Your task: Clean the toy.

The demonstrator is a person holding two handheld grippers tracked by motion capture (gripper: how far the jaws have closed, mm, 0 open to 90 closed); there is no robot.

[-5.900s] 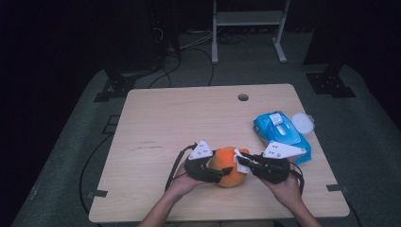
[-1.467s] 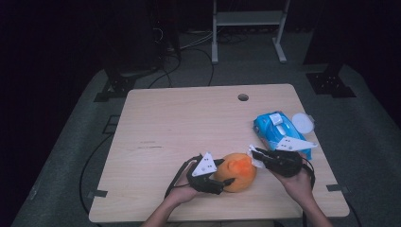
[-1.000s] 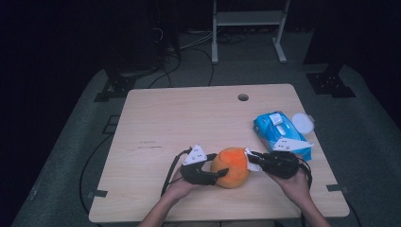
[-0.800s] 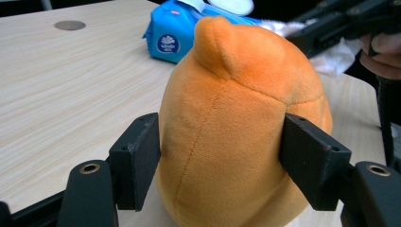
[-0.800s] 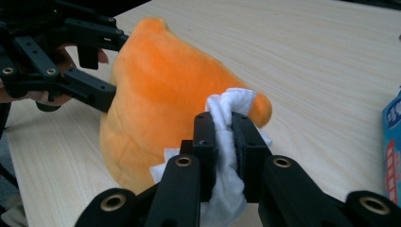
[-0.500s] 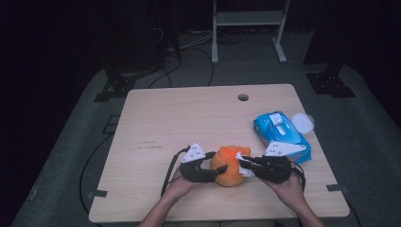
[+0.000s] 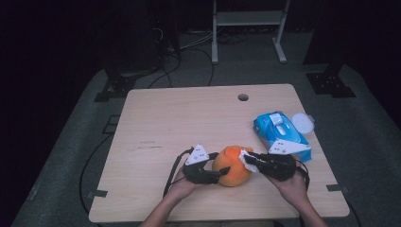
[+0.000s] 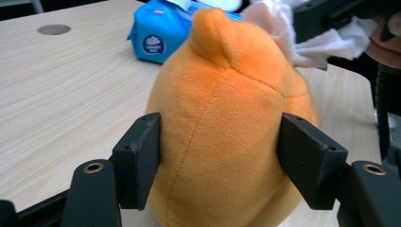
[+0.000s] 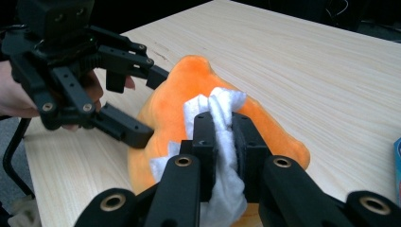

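Since half a second ago little has shifted in the high view: the orange plush toy sits at the same spot in the lower middle of the frame, near the front edge of the table, and both hands are on either side of it as before, while the left tongs have just been closing further with the toy between them. In the left gripper view the two black jaws press into the flanks of the plush toy, one at the lower left of the frame and one at the lower right, so those tongs pinch the toy's soft body, which stands upright with its small rounded ear at the top. The right tongs reach in from the right of the high view and meet the toy's upper side; in the right gripper view their jaws are pressed together on a bunched white wipe, which lies against the orange fabric in the middle of the frame. The left tongs show there too, at the upper left, gripping the toy from the far side. Behind the right hand, toward the right edge of the table, lies a blue pack of wet wipes, with a round white lid just beside it.
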